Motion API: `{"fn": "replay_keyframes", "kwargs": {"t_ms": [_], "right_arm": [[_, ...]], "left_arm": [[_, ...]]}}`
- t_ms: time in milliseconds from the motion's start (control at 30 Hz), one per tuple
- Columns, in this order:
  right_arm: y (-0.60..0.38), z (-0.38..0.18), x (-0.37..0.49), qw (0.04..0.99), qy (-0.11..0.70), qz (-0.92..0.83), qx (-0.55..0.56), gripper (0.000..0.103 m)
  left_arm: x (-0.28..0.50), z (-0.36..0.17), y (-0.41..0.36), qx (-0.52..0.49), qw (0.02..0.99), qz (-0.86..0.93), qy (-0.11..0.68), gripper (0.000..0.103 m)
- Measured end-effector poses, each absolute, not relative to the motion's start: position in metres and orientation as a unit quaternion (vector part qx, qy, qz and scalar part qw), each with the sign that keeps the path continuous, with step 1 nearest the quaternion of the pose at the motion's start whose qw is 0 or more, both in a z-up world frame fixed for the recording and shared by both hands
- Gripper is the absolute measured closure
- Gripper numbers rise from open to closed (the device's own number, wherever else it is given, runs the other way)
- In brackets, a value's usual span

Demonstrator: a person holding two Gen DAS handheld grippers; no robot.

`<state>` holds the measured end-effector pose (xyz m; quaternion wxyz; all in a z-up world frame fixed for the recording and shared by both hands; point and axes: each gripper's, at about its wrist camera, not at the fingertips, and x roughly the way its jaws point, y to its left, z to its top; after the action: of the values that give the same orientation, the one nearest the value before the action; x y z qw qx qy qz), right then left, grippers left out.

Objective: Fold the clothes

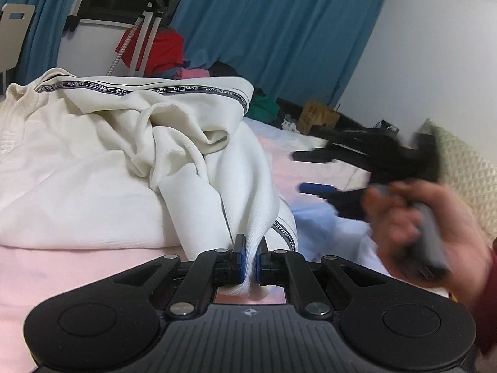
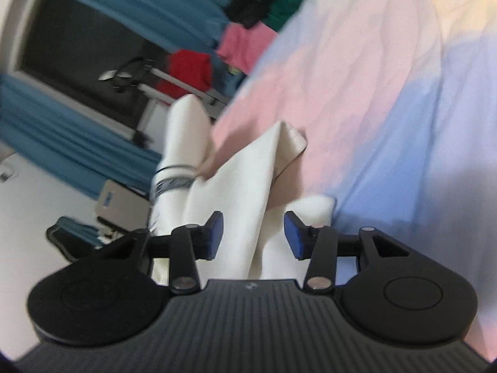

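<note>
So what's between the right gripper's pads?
A fold of the white hoodie runs between the open right gripper; no pad visibly touches it, per the right wrist view.

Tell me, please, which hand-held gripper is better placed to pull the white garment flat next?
Left, probably: the left hand-held gripper is shut on the white garment, while the right hand-held gripper is open, gripping nothing.

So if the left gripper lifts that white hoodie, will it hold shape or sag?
Probably sag: the white hoodie already lies in soft folds. The left gripper pinches one bunched bit, so the rest likely trails. Looks thick, maybe weighty.
</note>
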<state>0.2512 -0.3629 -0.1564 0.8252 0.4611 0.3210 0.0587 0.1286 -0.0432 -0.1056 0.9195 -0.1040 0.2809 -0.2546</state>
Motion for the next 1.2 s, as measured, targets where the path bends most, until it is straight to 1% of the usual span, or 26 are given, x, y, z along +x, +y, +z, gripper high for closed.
{"fn": "replay_keyframes", "kwargs": {"t_ms": [167,233,333,400,433,467,500,567,633,667,733,767,800,900,933,1000,1033,1067,1100,1133,1200], "right_arm": [[-0.363,-0.183,0.325,0.807,0.343,0.053,0.478,0.055],[-0.365,-0.195,0.350,0.798,0.327,0.066,0.502,0.055],[-0.359,-0.195,0.381,0.812,0.316,0.078,0.485,0.056],[-0.347,-0.186,0.396,0.835,0.321,0.056,0.444,0.071],[-0.342,-0.181,0.403,0.845,0.324,0.045,0.423,0.095],[-0.337,-0.176,0.410,0.855,0.327,0.035,0.401,0.097],[-0.334,-0.167,0.411,0.866,0.321,0.032,0.382,0.097],[-0.333,-0.141,0.406,0.888,0.285,0.036,0.360,0.097],[-0.339,-0.112,0.394,0.906,0.235,0.035,0.351,0.097],[-0.343,-0.098,0.388,0.915,0.214,0.031,0.341,0.097],[-0.359,-0.066,0.373,0.932,0.172,0.009,0.318,0.097],[-0.369,-0.054,0.363,0.937,0.152,-0.001,0.314,0.097],[-0.382,-0.043,0.349,0.940,0.130,-0.015,0.314,0.097],[-0.429,-0.030,0.297,0.936,0.070,-0.083,0.333,0.097],[-0.446,-0.031,0.279,0.930,0.054,-0.109,0.346,0.097],[-0.473,-0.045,0.243,0.918,0.032,-0.163,0.359,0.097],[-0.486,-0.055,0.223,0.911,0.025,-0.198,0.362,0.097],[-0.498,-0.067,0.205,0.900,0.022,-0.228,0.371,0.097],[-0.510,-0.083,0.187,0.884,0.028,-0.252,0.392,0.097],[-0.521,-0.103,0.172,0.866,0.043,-0.271,0.418,0.096],[-0.534,-0.140,0.151,0.834,0.083,-0.299,0.456,0.096]], "left_arm": [[0.137,-0.112,-0.035,-0.121,0.913,-0.280,0.270,0.097],[0.142,-0.118,-0.026,-0.140,0.909,-0.287,0.267,0.097],[0.151,-0.129,-0.013,-0.172,0.901,-0.294,0.270,0.097],[0.155,-0.133,-0.007,-0.182,0.897,-0.300,0.268,0.097],[0.156,-0.134,-0.004,-0.187,0.896,-0.303,0.267,0.097],[0.157,-0.135,-0.002,-0.192,0.894,-0.306,0.264,0.097],[0.158,-0.134,0.000,-0.197,0.893,-0.309,0.262,0.096],[0.158,-0.133,0.003,-0.207,0.890,-0.315,0.256,0.094],[0.153,-0.126,0.009,-0.219,0.890,-0.319,0.239,0.088],[0.150,-0.122,0.012,-0.225,0.891,-0.321,0.229,0.081],[0.143,-0.114,0.017,-0.237,0.891,-0.325,0.210,0.077],[0.140,-0.110,0.020,-0.243,0.891,-0.326,0.200,0.072],[0.136,-0.106,0.023,-0.250,0.891,-0.326,0.194,0.065],[0.129,-0.100,0.033,-0.266,0.893,-0.310,0.191,0.054],[0.128,-0.101,0.039,-0.279,0.892,-0.296,0.198,0.052],[0.126,-0.106,0.052,-0.309,0.888,-0.261,0.219,0.037],[0.126,-0.109,0.059,-0.324,0.885,-0.243,0.230,0.033],[0.125,-0.111,0.066,-0.339,0.882,-0.224,0.240,0.026],[0.124,-0.114,0.072,-0.353,0.878,-0.206,0.250,0.024],[0.124,-0.116,0.079,-0.368,0.873,-0.188,0.260,0.024],[0.122,-0.121,0.093,-0.395,0.862,-0.151,0.279,0.023]]}}
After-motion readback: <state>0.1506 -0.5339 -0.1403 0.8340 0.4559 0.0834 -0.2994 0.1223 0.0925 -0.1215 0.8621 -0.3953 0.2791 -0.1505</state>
